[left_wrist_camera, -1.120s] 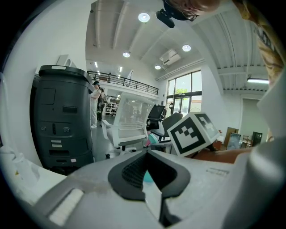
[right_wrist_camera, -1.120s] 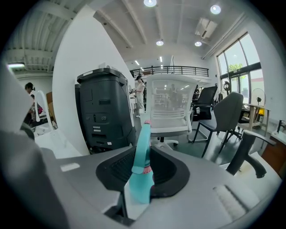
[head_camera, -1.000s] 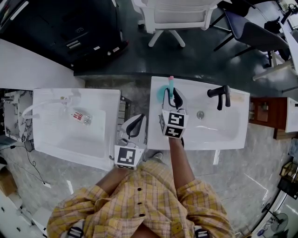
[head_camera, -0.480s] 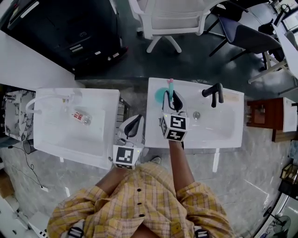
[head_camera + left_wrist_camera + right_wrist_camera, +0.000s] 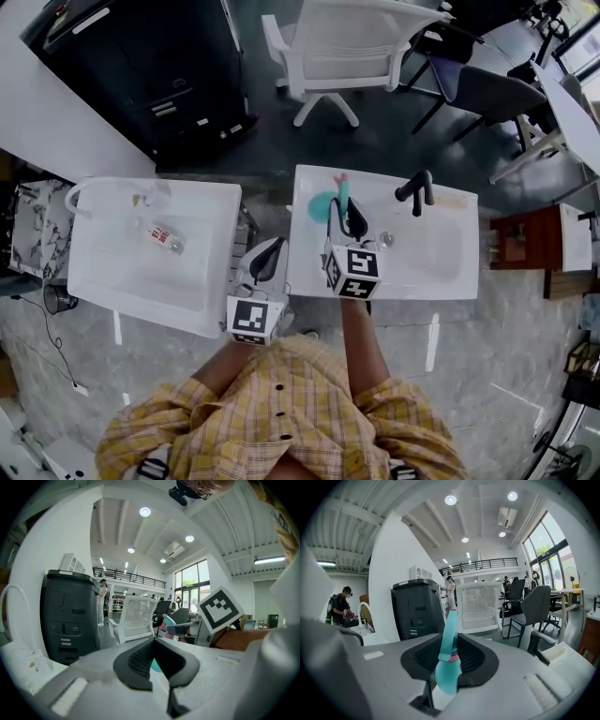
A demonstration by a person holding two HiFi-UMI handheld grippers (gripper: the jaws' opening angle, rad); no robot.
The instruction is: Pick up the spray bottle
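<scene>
Item: right gripper (image 5: 348, 212), jaws closed partway on the spray bottle (image 5: 449, 674). The pads clamp the teal body just under the pink collar, probably so that the trigger head stands upright above them and cannot slip through. Location of the bottle: over the far left corner of the right basin (image 5: 441, 272); whether its base is clear of the rim cannot be told. Item: left gripper (image 5: 272, 249), jaw tips drawn together on nothing, held near the person between the two basins, apparently kept out of the way since one grip is enough. Surroundings: black tap (image 5: 417, 192) to the right of the bottle; left basin (image 5: 122, 281) holding a small labelled bottle (image 5: 164, 234); white chair (image 5: 347, 42) beyond.
</scene>
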